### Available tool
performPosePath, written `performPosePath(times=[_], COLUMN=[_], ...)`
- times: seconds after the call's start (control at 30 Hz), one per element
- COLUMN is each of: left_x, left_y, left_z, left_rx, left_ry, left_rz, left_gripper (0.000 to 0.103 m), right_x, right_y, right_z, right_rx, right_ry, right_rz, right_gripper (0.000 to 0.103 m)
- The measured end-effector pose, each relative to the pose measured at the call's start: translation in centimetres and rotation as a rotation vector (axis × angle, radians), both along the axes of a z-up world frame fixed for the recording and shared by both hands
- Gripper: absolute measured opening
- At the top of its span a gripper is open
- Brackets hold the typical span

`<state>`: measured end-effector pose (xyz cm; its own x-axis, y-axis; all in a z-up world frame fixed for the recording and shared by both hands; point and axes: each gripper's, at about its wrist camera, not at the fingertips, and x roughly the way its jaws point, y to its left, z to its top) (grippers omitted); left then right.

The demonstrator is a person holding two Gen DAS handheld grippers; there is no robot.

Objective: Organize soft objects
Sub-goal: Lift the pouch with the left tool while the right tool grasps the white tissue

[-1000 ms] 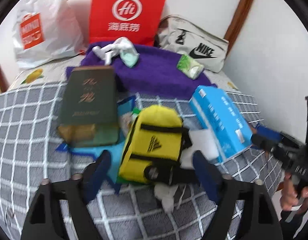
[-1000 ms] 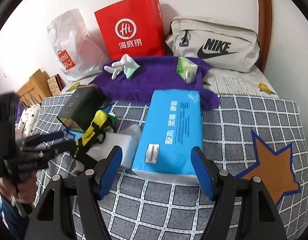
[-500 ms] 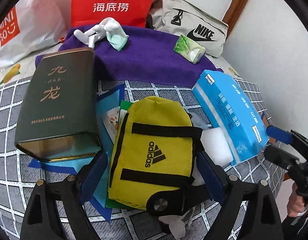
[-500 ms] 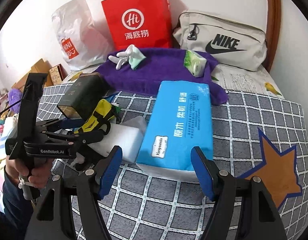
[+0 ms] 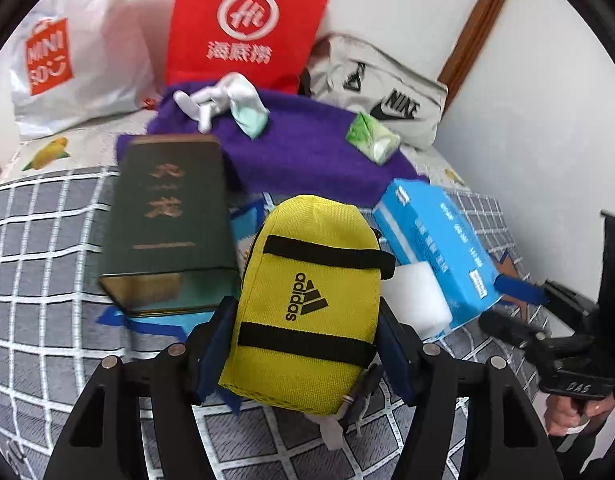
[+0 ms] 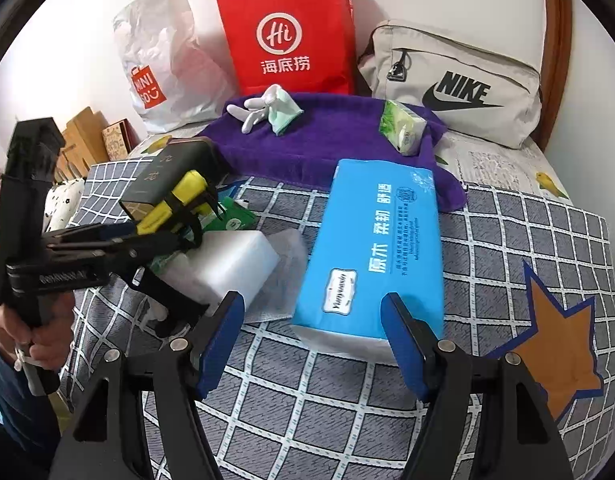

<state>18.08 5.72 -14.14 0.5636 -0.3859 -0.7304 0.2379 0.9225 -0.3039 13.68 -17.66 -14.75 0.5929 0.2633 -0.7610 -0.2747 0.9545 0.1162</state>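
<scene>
My left gripper (image 5: 307, 354) is shut on a yellow Adidas pouch (image 5: 311, 300) and holds it lifted off the bed; it shows in the right wrist view (image 6: 179, 200) too. My right gripper (image 6: 313, 344) is open, its fingers on either side of the near end of a blue tissue pack (image 6: 377, 248), not touching it. A purple towel (image 6: 331, 136) lies behind, with white gloves (image 6: 263, 106) and a small green tissue packet (image 6: 401, 128) on it. A white foam block (image 6: 235, 264) lies left of the blue pack.
A dark green tin box (image 5: 169, 224) lies left of the pouch. A red paper bag (image 6: 287, 32), a white Miniso bag (image 6: 163, 60) and a grey Nike bag (image 6: 455, 84) stand against the wall. The bed has a grey checked cover (image 6: 507, 264).
My left gripper has moved forward around the yellow pouch, shut on it and lifted it. My right gripper has edged closer to the blue tissue pack and stays open.
</scene>
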Motion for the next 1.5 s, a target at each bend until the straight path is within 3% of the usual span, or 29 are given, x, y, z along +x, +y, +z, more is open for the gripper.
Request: performPosePath(times=[0.1,0.47,0.67,1.0,1.33,1.5], left_x=[-0.4,-2.4,-2.9,-3.9,-4.2,-3.9], left_y=[1.0,4.3,6.4,9.8,12.0,12.4], left_z=[0.6,2.0,2.0,1.6,0.6,-0.1], left_rx=[-0.06,-0.046,-0.021,-0.061,-0.085,-0.1], left_ry=[0.007,-0.046,-0.057,-0.053,-0.037,-0.023], left_rz=[0.016,0.112,0.178,0.225,0.257,0.257], left_gripper=[0.064,0.064,0.064,0.064,0.064,0.064], right_x=[-0.2,-0.8,-1.6,-2.7,-0.2,0.6], right_y=[0.6,3.3,5.8,11.1,14.4,15.1], right_z=[-0.1,-0.2,-0.1,0.1,-3.7,-5.3], right_rx=[-0.002,-0.006,0.009,0.091,0.027,-0.029], right_ry=[0.002,0.002,-0.01,-0.028,0.038,0.051], right_rz=[0.015,0.084,0.172,0.359,0.364,0.352], right_gripper=[0.07,0.07,0.07,0.07,0.07,0.052])
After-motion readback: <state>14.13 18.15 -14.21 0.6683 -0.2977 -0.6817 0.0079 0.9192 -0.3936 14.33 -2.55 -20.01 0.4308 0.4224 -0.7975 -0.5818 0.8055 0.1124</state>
